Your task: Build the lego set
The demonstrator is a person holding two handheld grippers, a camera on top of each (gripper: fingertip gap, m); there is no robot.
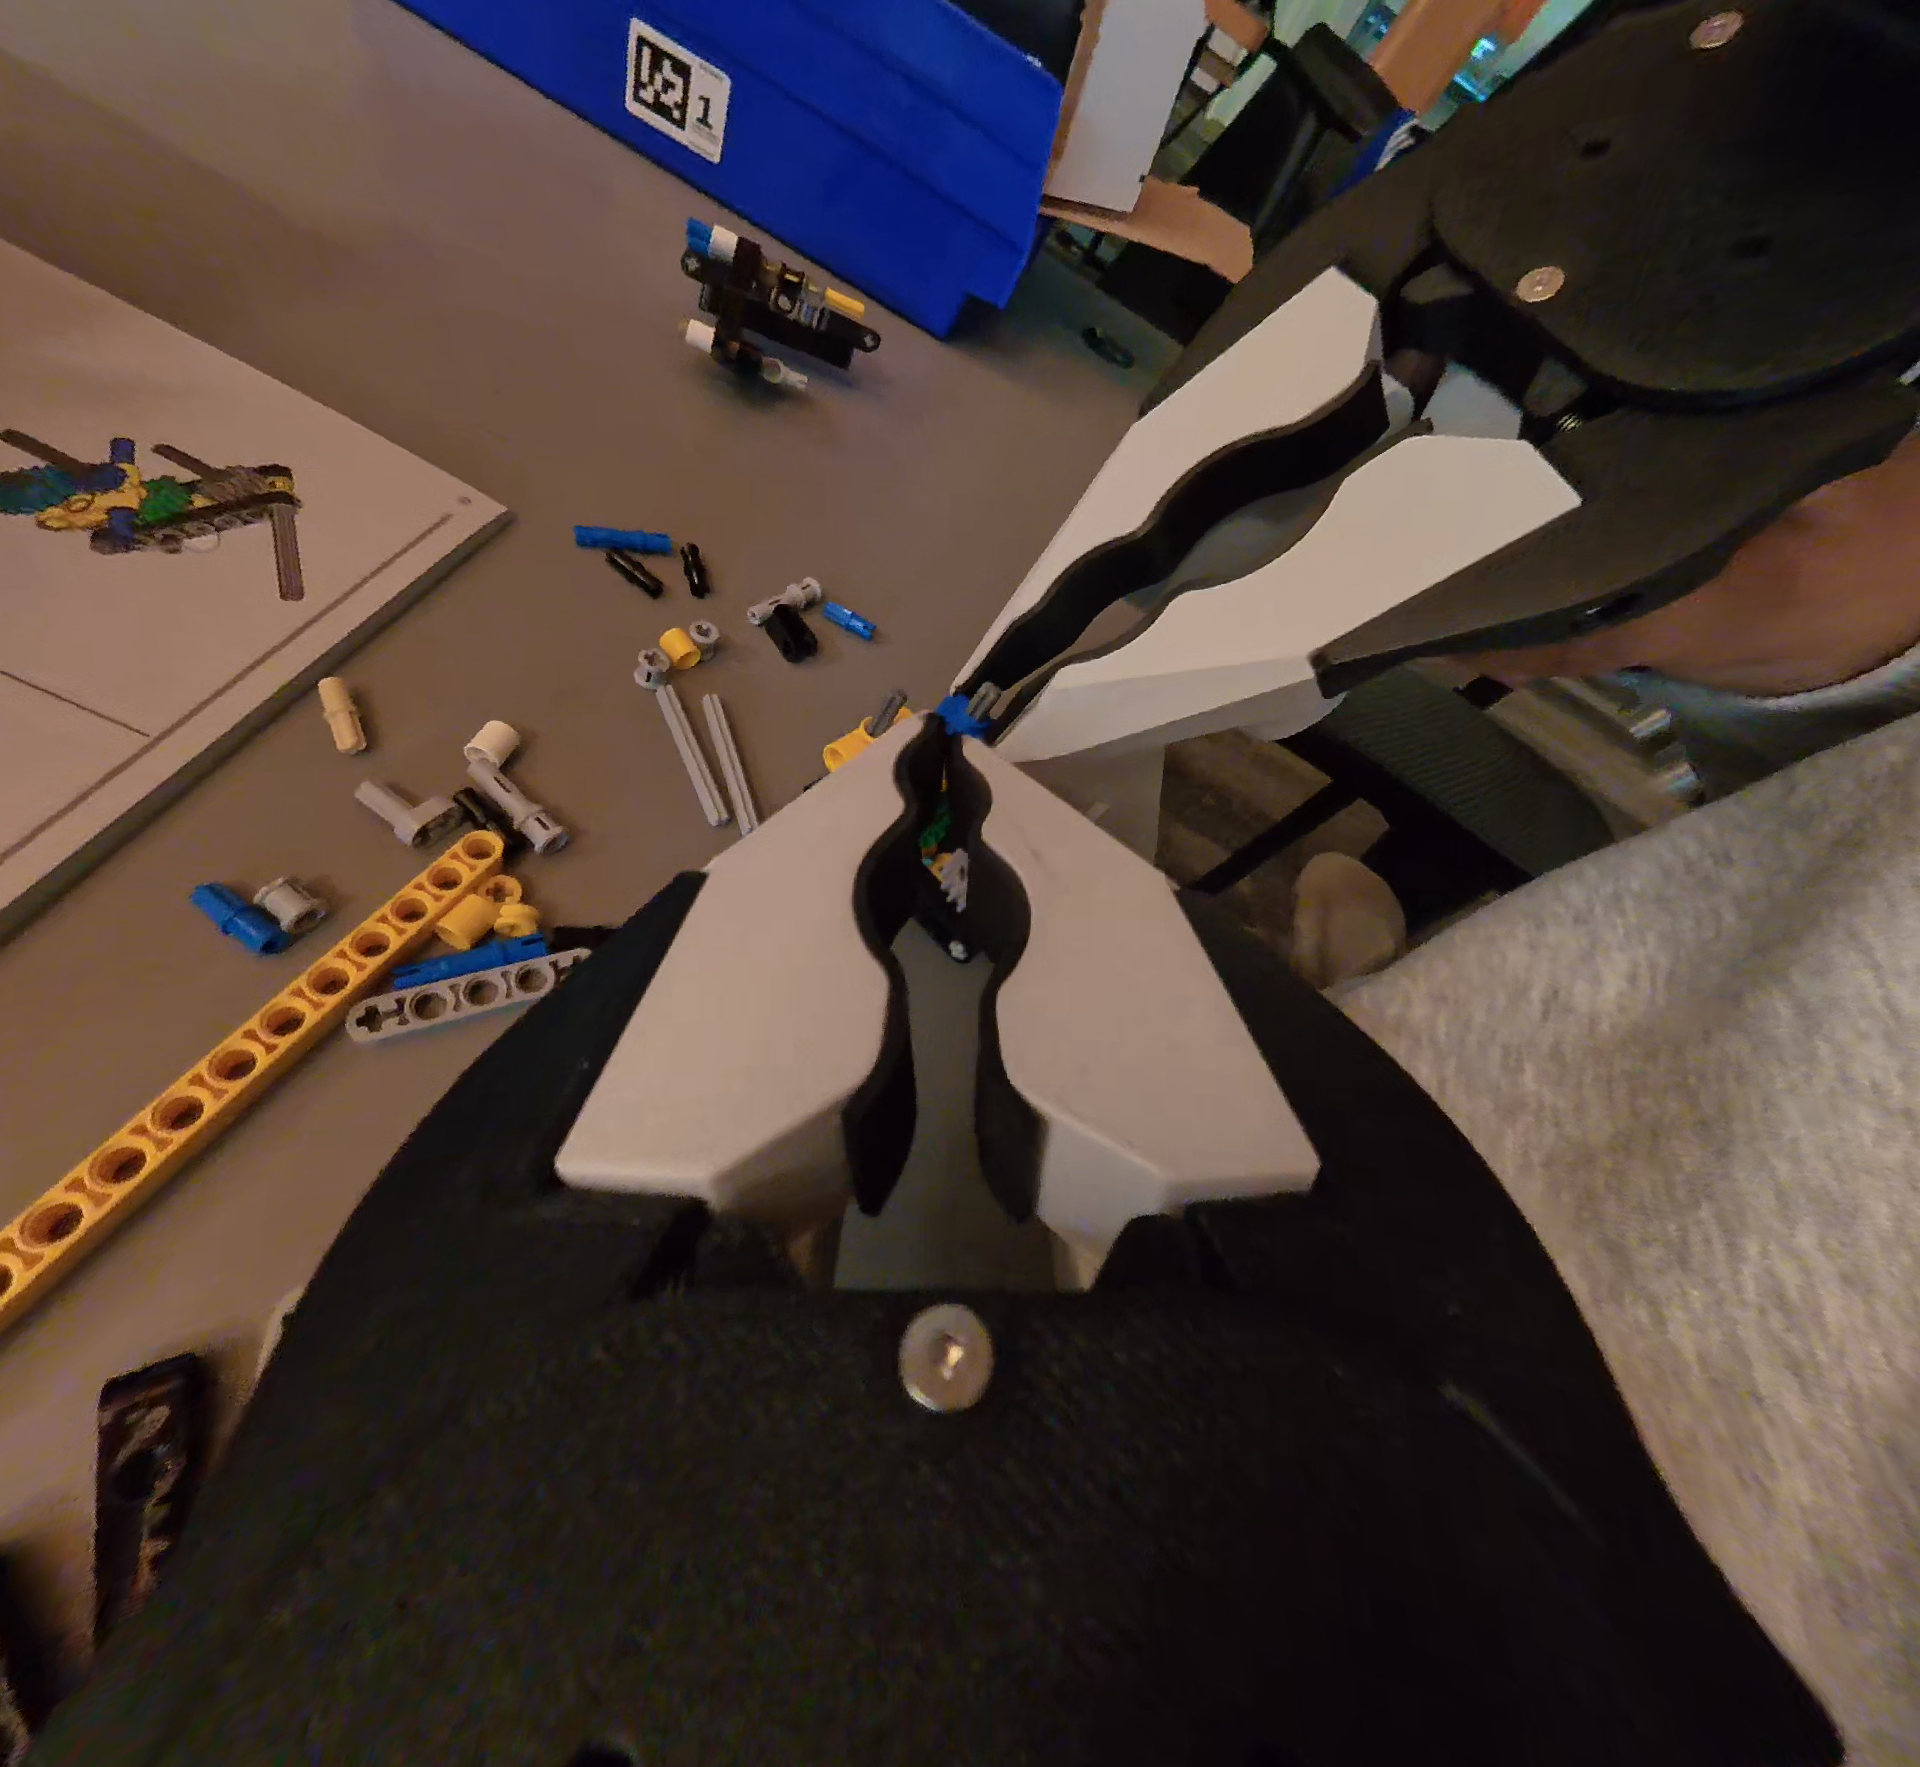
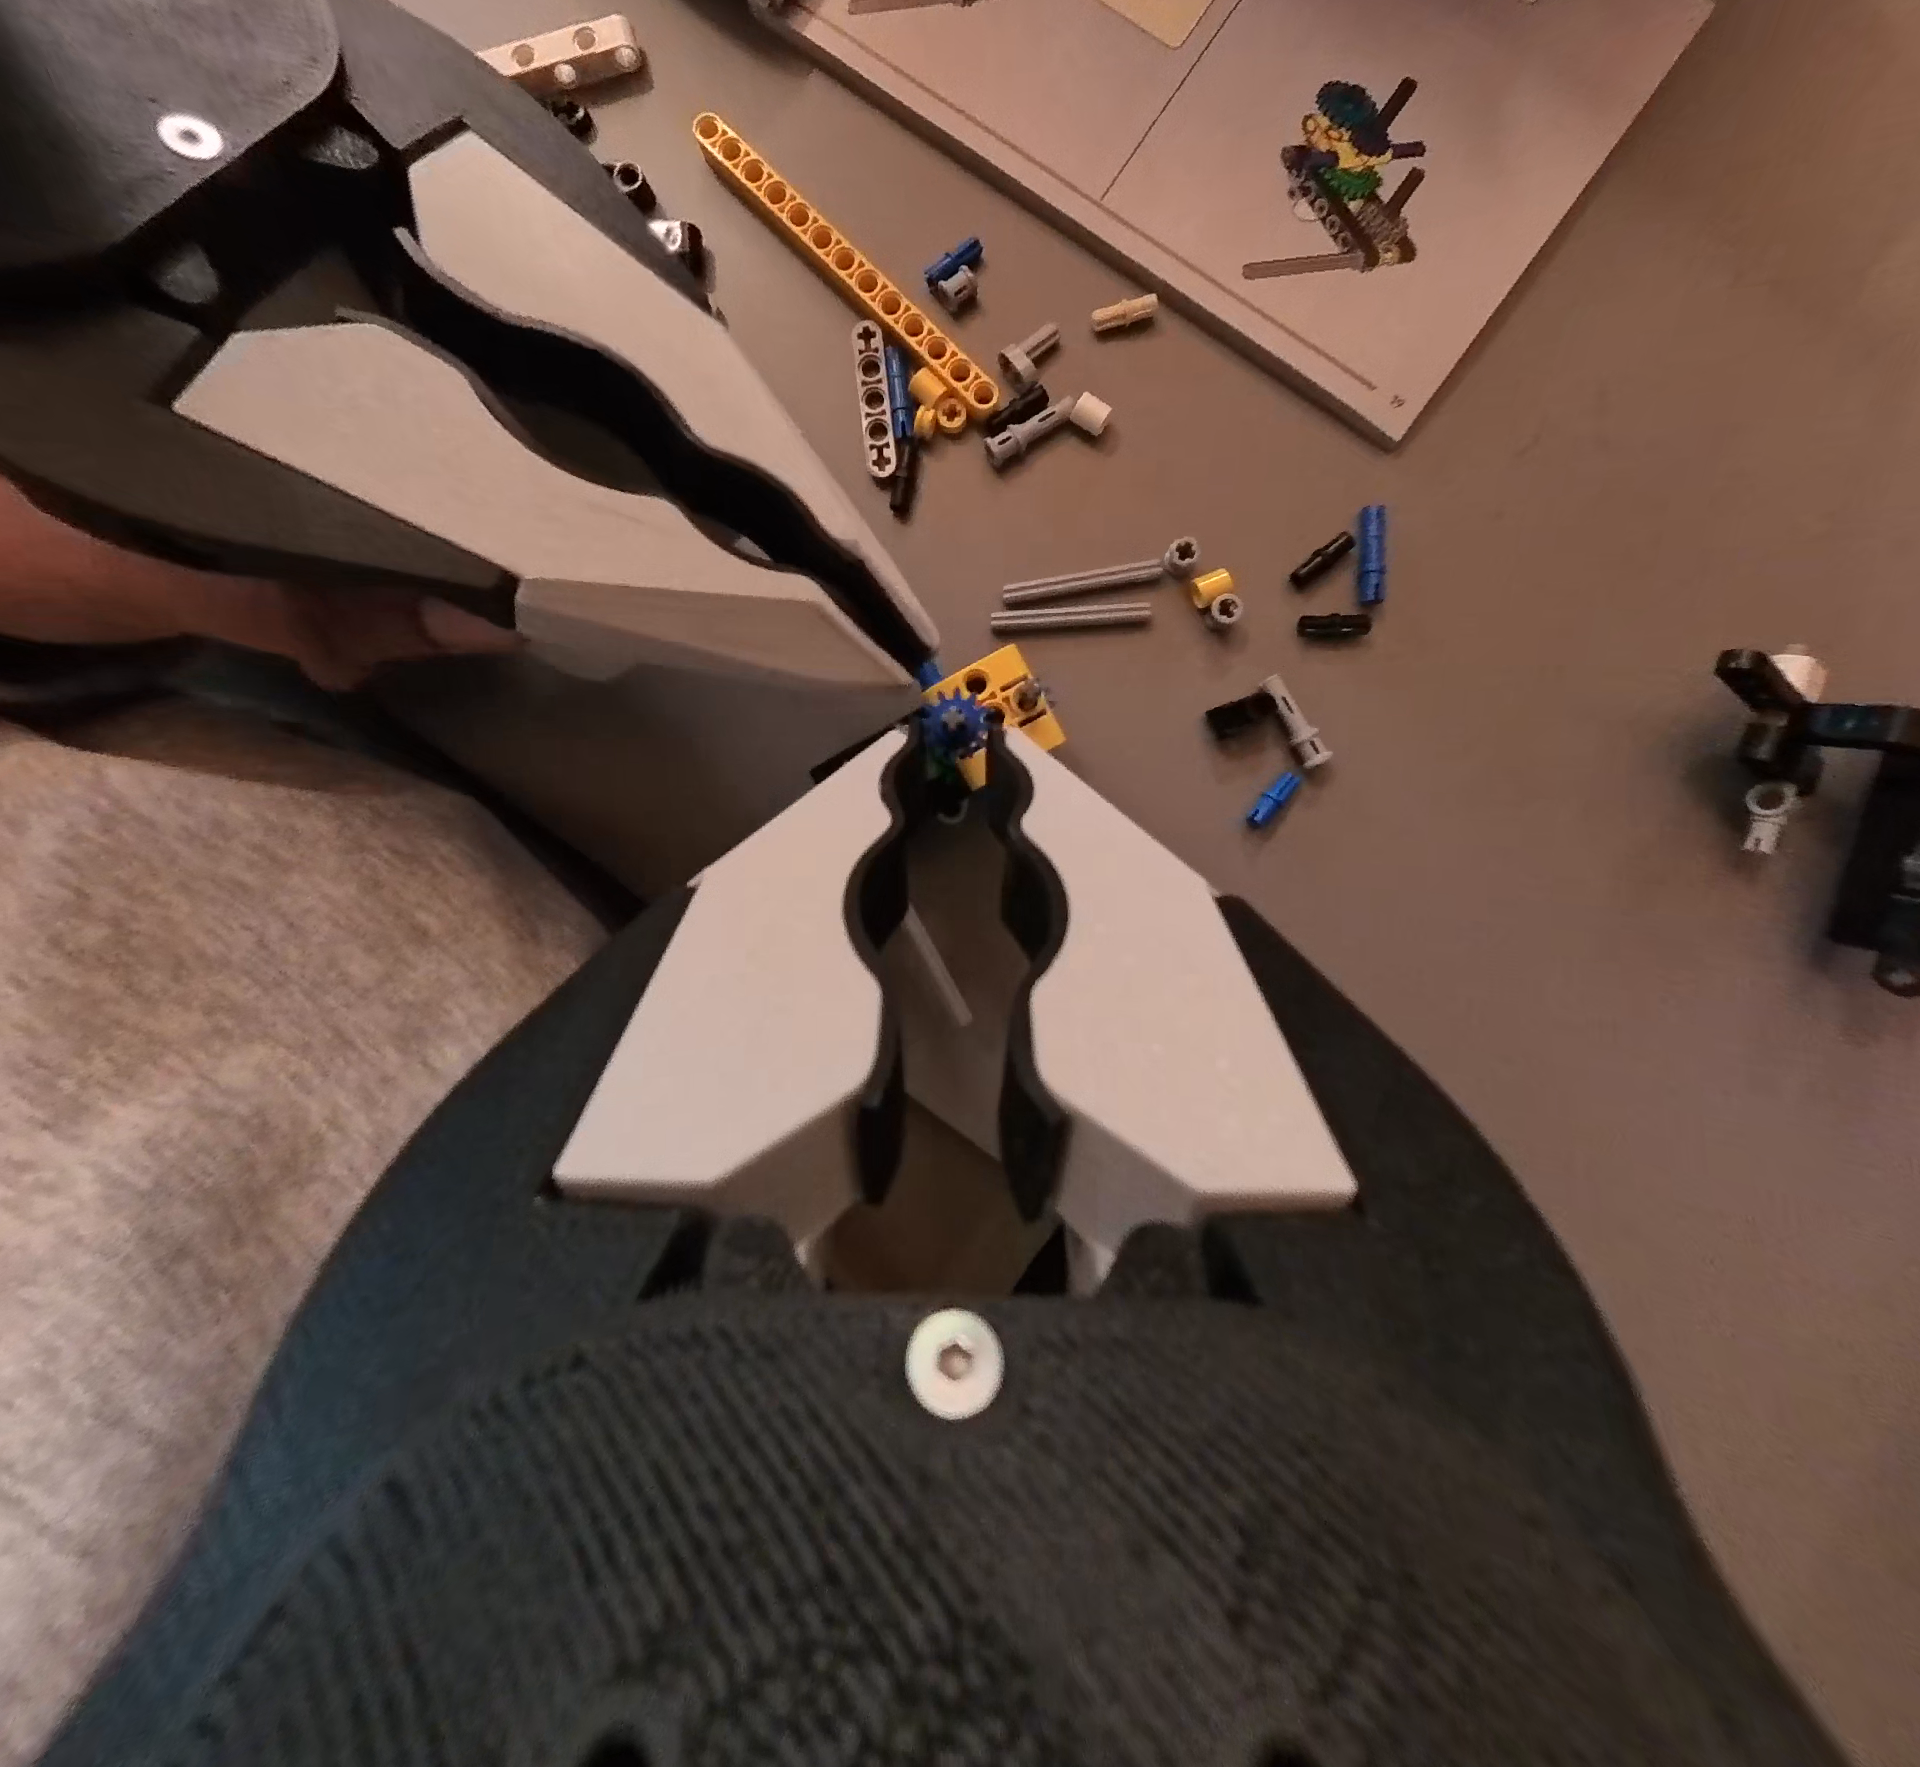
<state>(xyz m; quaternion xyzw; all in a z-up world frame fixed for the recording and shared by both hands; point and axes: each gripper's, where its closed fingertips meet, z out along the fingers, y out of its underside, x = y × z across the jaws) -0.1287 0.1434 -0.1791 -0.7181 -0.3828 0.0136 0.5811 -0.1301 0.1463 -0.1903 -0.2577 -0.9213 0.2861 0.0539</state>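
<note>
Two grippers meet on one small sub-assembly (image 2: 982,704): yellow block, blue gear (image 2: 948,720), green bits tucked behind. It sits at frame centre in both wrist views, held above the grey table (image 2: 1507,574), near its front edge.

Left gripper (image 1: 940,730): tongs pressed together on the sub-assembly's lower part, which shows between its black pads. Right gripper (image 2: 951,751): tongs pinched at the tip, right at the blue gear; can't tell whether they grip the gear itself or the axle behind it.

Risks from here, my read:
- Both tips crowd the same spot, so a push off the axle line could jam the gear or pop it loose.
- Grip area is tiny, so twist between the two hands could let the block rotate out of the left pads.
- If it drops, it falls near the table edge and the person's grey sleeve (image 1: 1662,1146), so may go to the floor.

Outward, in the right wrist view: two grey axles (image 2: 1081,600) at 1 o'clock of the held part, black pins (image 2: 1330,590) beyond them, long yellow beam (image 2: 842,263) at 12 o'clock, open instruction booklet (image 2: 1299,107) at 1 o'clock, black partial build (image 2: 1829,730) at 3 o'clock. In the left wrist view a blue bin (image 1: 727,34) sits at 11 o'clock, well apart.
</note>
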